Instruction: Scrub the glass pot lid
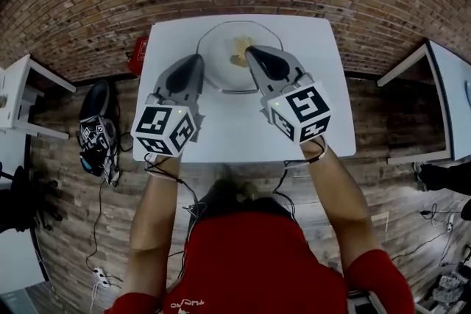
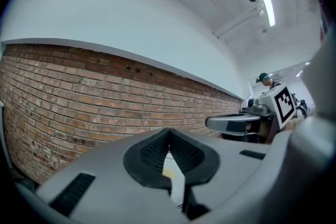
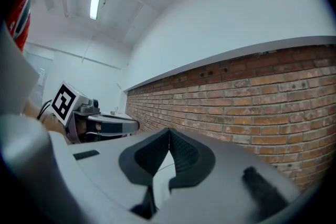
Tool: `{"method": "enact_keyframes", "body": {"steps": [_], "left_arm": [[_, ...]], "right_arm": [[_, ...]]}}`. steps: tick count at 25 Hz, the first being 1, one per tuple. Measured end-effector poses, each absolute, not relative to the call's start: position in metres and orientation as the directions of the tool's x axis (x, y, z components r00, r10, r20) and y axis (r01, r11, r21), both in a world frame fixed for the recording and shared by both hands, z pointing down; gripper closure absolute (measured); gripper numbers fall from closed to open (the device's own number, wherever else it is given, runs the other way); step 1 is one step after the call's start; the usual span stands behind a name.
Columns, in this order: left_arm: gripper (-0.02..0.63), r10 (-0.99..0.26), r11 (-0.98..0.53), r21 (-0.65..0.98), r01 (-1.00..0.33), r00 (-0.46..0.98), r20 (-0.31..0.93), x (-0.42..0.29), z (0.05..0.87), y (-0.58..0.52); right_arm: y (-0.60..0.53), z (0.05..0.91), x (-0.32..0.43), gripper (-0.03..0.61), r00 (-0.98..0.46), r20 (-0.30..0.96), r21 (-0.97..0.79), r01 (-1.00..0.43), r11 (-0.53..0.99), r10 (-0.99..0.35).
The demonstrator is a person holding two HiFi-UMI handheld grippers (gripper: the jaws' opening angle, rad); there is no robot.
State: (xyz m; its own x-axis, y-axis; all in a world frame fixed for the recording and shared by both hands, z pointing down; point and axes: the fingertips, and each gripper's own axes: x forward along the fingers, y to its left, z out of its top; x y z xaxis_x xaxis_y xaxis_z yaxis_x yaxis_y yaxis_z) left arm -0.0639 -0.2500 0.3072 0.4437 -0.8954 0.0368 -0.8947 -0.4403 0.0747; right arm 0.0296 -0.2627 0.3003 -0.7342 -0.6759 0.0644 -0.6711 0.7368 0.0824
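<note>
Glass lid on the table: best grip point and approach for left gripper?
Likely the near-left rim of the glass lid, coming in level from the person's side with the left gripper: the lid lies flat on the table and its thin edge faces that gripper. The jaws are shut; open first.

The left forearm and right forearm are reaching toward the far side, side by side. The left gripper and right gripper are pointing level, each holding its jaws together on nothing.
</note>
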Motion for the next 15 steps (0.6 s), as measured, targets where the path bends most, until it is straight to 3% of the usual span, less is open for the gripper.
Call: {"method": "enact_keyframes", "body": {"steps": [15], "left_arm": [[0.595,-0.860,-0.505,0.053,-0.862,0.507,0.061,-0.108,0.335,-0.352]], "right_arm": [[-0.358,0.316,-0.028,0.549,-0.671,0.092,0.110,-0.728,0.677,-0.736]]}}
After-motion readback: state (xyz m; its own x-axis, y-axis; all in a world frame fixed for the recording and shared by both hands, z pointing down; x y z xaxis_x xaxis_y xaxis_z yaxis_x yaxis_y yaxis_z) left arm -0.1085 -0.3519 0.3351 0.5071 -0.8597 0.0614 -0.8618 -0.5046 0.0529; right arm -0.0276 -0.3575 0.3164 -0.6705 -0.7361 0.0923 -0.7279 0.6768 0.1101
